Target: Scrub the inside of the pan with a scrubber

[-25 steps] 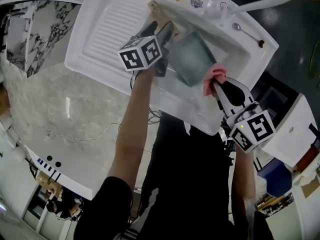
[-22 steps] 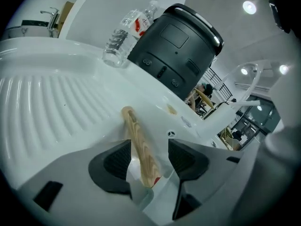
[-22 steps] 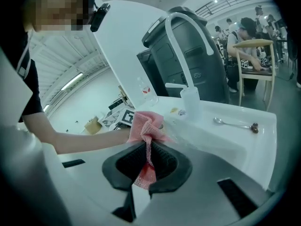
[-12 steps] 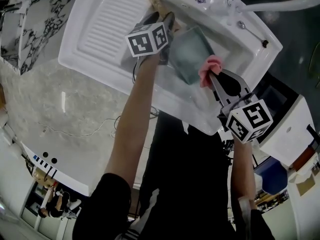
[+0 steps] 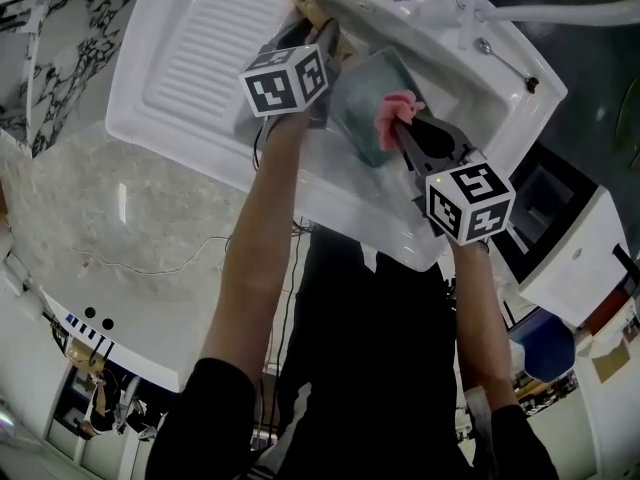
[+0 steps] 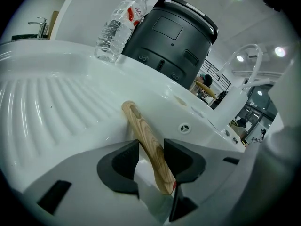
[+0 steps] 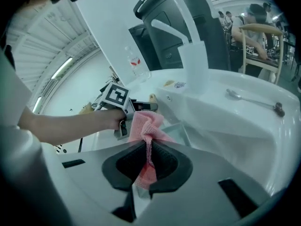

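Head view first: the pan (image 5: 362, 103) sits in the basin of the white sink (image 5: 190, 58), pale inside face turned up toward you. Your left gripper (image 5: 312, 36) reaches to the pan's far-left corner, where the wooden handle (image 5: 303, 1) pokes out over the sink's edge. Your right gripper (image 5: 404, 120) comes in from the near right, and the pink scrubber (image 5: 394, 111) at its tip lies over the right part of the pan's inside. A spoon (image 5: 503, 62) rests on the back ledge, just beside the faucet (image 5: 545, 13).

Over to the left gripper view: the left gripper (image 6: 151, 160) has its jaws narrowed right onto the wooden handle (image 6: 146, 141), one pad on each side, and the handle slants up and away between them. Beyond it runs the ribbed drainboard (image 6: 47, 102). A water bottle (image 6: 117, 27) and a black appliance (image 6: 169, 34) stand at the back rim.

Now the right gripper view: the right gripper (image 7: 149, 166) has its jaws pinched together on the pink scrubber (image 7: 146, 126), which bunches out ahead of the pads. The pan (image 7: 183, 130) shows just behind that bunch, only a corner of it clear. Your left gripper (image 7: 123, 105) is across the basin, hand wrapped round it, and the spoon (image 7: 254, 100) lies on the ledge at the right.
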A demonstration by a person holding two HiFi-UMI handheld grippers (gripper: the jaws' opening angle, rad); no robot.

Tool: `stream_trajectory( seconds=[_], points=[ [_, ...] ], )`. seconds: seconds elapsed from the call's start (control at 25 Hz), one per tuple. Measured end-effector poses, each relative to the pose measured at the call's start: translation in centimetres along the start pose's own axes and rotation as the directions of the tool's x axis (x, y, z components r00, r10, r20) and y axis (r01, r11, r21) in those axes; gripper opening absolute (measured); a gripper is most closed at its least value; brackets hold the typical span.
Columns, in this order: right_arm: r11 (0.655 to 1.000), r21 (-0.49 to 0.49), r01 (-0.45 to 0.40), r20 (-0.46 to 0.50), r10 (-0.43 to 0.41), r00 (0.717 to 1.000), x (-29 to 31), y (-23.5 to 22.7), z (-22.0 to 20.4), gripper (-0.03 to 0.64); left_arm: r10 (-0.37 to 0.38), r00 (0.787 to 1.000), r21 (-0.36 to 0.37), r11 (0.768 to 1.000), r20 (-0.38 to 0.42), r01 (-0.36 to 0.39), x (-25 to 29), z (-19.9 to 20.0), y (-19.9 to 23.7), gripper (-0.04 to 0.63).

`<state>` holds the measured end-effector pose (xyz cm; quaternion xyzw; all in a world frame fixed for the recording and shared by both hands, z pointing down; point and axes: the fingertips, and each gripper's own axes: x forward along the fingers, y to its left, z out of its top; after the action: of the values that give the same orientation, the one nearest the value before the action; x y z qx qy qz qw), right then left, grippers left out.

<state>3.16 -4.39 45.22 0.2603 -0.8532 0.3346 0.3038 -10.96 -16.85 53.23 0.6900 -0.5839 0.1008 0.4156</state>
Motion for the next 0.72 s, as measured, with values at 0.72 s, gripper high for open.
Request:
stream_trajectory(
  seconds=[0.72],
  points=[
    [0.988,-0.014,0.156,-0.205,-0.156,0.966,11.9,-5.4,-4.9,0.032,-0.04,0.999,-0.021,0.999,-0.016,0.04,0.3,-0.3,-0.4,0.184]
  ],
)
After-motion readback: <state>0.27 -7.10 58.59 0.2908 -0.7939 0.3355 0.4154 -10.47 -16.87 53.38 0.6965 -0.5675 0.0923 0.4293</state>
